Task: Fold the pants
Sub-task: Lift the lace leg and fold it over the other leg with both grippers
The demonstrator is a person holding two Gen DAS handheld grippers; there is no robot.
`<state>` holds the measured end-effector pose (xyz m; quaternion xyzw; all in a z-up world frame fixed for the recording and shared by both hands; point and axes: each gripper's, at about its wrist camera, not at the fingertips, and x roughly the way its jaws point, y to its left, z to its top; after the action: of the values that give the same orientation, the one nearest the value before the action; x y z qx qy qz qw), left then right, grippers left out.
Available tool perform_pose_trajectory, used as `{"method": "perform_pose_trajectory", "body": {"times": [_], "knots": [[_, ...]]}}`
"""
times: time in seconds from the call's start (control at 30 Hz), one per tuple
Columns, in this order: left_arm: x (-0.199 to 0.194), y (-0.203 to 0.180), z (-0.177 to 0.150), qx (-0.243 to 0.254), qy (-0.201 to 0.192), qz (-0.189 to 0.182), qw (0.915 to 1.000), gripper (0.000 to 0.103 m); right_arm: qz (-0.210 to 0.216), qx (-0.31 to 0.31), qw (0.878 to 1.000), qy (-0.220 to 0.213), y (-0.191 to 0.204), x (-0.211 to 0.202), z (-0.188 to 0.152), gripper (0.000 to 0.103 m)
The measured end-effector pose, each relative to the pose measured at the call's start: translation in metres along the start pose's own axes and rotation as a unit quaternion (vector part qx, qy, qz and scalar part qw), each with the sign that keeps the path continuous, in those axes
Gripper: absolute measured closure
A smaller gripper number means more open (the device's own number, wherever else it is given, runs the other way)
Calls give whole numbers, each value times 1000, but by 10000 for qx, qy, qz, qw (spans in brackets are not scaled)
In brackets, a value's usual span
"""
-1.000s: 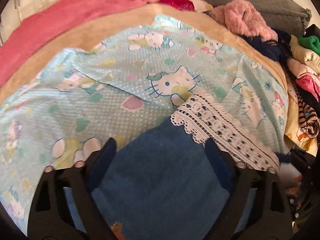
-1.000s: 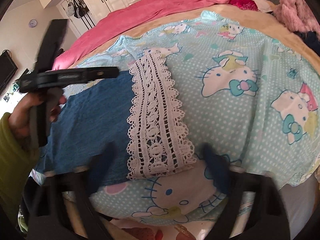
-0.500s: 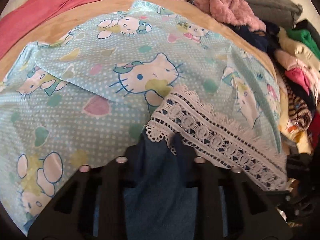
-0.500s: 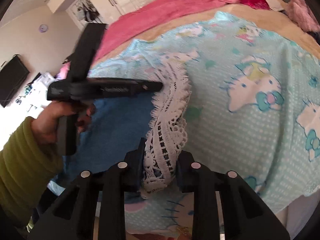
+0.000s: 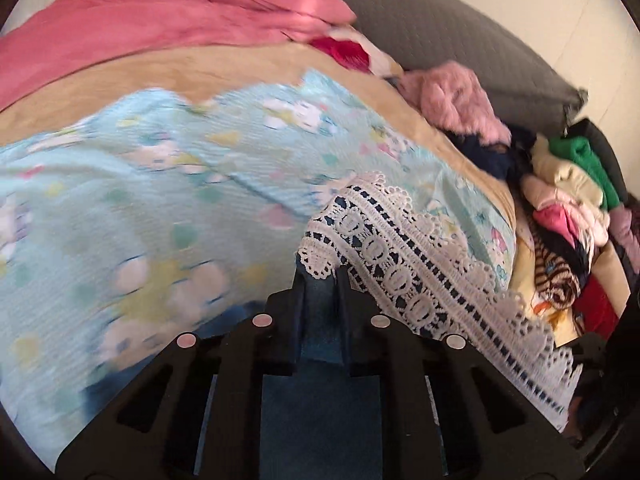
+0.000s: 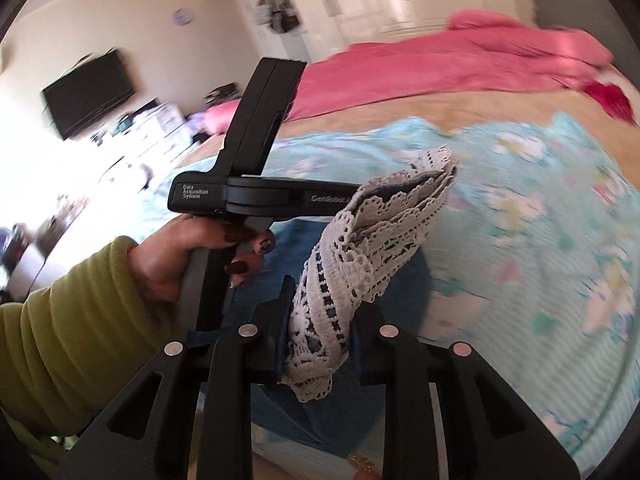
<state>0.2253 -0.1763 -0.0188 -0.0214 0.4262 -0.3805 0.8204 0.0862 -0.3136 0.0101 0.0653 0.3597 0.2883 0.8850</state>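
Observation:
The pants are blue denim [image 5: 320,412] with a white lace hem [image 5: 404,248], and they are lifted off a cartoon-cat bedsheet [image 5: 160,184]. My left gripper [image 5: 320,276] is closing, and its pads pinch a fold of denim just under the lace edge. My right gripper [image 6: 322,300] is shut on a bunched end of the lace hem [image 6: 384,220], with denim [image 6: 276,412] hanging below it. In the right wrist view a hand [image 6: 172,256] in a green sleeve holds the left tool's black body [image 6: 256,196], whose tips are hidden behind the lace.
A pink blanket [image 5: 140,32] lies across the far side of the bed. A pile of mixed clothes [image 5: 568,184] fills the right edge beside a grey cushion [image 5: 440,32]. A wall TV [image 6: 88,88] and a cluttered dresser stand beyond the bed.
Both grippers were open over the flat pants; they have closed, the left on denim and the right on lace. Both have risen, and the hem now hangs bunched between them.

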Motion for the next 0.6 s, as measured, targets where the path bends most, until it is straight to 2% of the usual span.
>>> {"method": "perform_pose_trajectory", "body": {"times": [0.17,0.2,0.23,0.3,0.4,0.47,0.5,0.57,0.6], "knots": [[-45,43,-32,-475,-121,605,9970,87,268,-571,9972,391,48,44,-3,81],[-58,58,-45,-729,-131,870,9935,86,276,-704,9959,491,57,52,-6,81],[-67,69,-51,-921,-146,949,9911,86,266,-871,9939,616,69,63,-10,81],[-93,95,-73,-1621,-290,1011,9812,86,213,-1157,9903,746,85,77,-17,81],[-122,125,-105,-2675,-640,617,9595,86,105,-1580,9831,924,107,96,-29,81],[-131,131,-119,-2972,-795,287,9511,85,92,-1784,9785,1033,119,103,-37,80],[-134,135,-125,-3148,-887,36,9450,81,38,-1897,9760,1069,123,108,-39,79],[-134,141,-131,-3427,-952,-357,9339,64,-115,-2120,9715,1056,130,112,-46,78],[-130,143,-131,-3536,-924,-477,9296,61,-137,-2179,9704,1034,133,112,-47,78]]}}
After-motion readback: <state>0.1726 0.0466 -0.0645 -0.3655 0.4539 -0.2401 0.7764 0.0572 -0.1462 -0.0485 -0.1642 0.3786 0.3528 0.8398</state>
